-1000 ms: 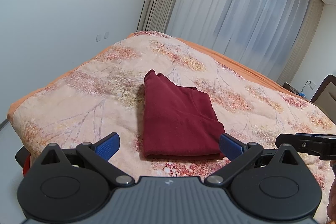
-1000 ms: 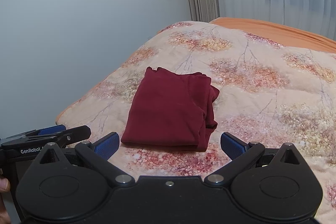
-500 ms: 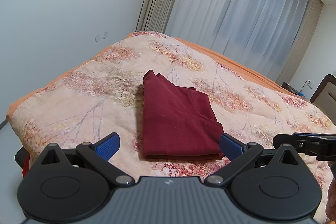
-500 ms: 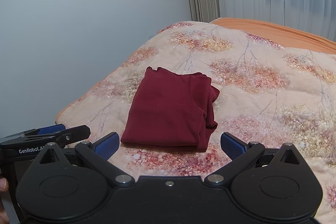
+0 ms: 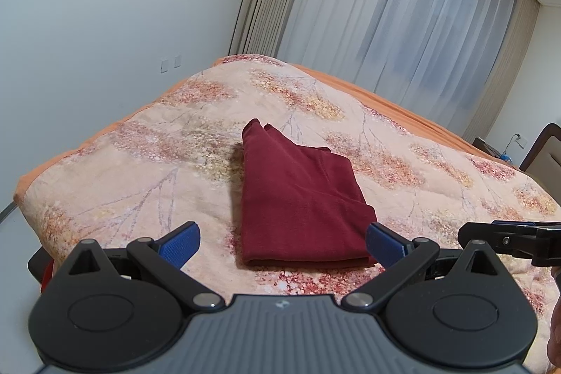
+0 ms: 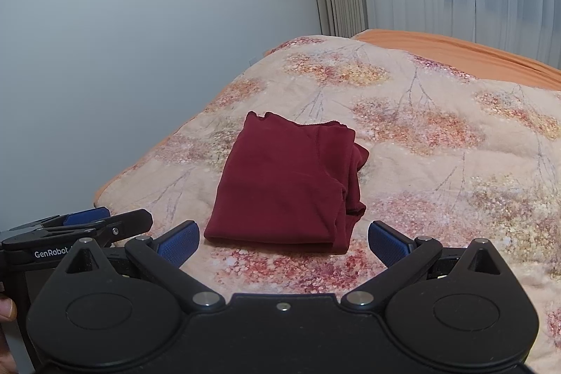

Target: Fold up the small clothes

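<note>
Seeing shirt (image 5: 298, 198) at 12 o'clock, long axis running away from me; both grippers (image 5: 283, 240) (image 6: 283, 242) spread, empty, equally near.

"GenRobot" in white letters, on left gripper (image 6: 87, 223) side, rest cut off

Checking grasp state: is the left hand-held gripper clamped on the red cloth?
No, the left hand-held gripper is wide open, its blue pads apart and empty, with the folded red cloth lying flat on the bed.
</note>
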Motion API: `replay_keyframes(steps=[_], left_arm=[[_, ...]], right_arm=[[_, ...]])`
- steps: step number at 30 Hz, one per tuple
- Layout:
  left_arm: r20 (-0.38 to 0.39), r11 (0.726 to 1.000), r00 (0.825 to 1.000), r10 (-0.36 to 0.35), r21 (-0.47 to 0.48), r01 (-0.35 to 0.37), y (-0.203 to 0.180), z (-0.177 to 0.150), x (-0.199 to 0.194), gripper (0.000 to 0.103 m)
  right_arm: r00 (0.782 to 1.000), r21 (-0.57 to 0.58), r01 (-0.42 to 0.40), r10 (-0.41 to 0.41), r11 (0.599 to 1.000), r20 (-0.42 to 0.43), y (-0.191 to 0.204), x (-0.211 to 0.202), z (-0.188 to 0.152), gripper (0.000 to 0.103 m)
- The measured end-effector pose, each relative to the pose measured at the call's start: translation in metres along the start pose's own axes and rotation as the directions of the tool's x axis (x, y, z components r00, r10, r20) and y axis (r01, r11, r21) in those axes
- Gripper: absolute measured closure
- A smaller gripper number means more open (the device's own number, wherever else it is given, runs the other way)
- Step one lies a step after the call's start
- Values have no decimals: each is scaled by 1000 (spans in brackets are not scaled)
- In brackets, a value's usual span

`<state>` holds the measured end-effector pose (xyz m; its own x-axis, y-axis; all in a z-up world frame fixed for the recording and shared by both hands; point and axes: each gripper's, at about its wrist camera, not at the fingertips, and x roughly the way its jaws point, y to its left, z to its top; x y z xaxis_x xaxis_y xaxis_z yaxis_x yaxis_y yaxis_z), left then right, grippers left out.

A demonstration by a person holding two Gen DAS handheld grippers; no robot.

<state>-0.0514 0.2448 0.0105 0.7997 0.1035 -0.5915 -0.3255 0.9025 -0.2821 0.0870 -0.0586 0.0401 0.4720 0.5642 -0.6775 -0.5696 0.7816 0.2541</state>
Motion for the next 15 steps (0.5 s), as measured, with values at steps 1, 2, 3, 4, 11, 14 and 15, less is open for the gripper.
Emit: replay_keyframes(steps=[1, 2, 3, 4, 11, 14, 15], left_arm=[[0, 1000, 1000, 1, 1, -1, 0, 0, 0, 0], [1, 1000, 1000, 0, 0, 0, 1, 0, 0, 0], [0, 1000, 1000, -1, -1, 1, 1, 0, 0, 0], [-1, 1000, 1000, -2, -2, 2, 1, 0, 0, 0], [1, 1000, 1000, 5, 1, -5, 3, 1, 0, 0], [2, 1000, 1000, 6, 0, -6, 4, 1, 1, 0], [3, 1000, 1000, 4, -2, -4, 4, 2, 1, 0]], right_arm=[[1000, 1, 0, 0, 1000, 0, 0, 0, 0, 1], [1000, 1, 1, -1, 1000, 0, 0, 0, 0, 1], [1000, 1, 1, -1, 1000, 0, 0, 0, 0, 1], [1000, 1, 1, -1, 1000, 0, 0, 0, 0, 1], [1000, 1, 1, -1, 1000, -1, 1, 1, -1, 1], [1000, 1, 0, 0, 1000, 1, 1, 0, 0, 1], [1000, 1, -1, 1, 1000, 0, 0, 0, 0, 1]])
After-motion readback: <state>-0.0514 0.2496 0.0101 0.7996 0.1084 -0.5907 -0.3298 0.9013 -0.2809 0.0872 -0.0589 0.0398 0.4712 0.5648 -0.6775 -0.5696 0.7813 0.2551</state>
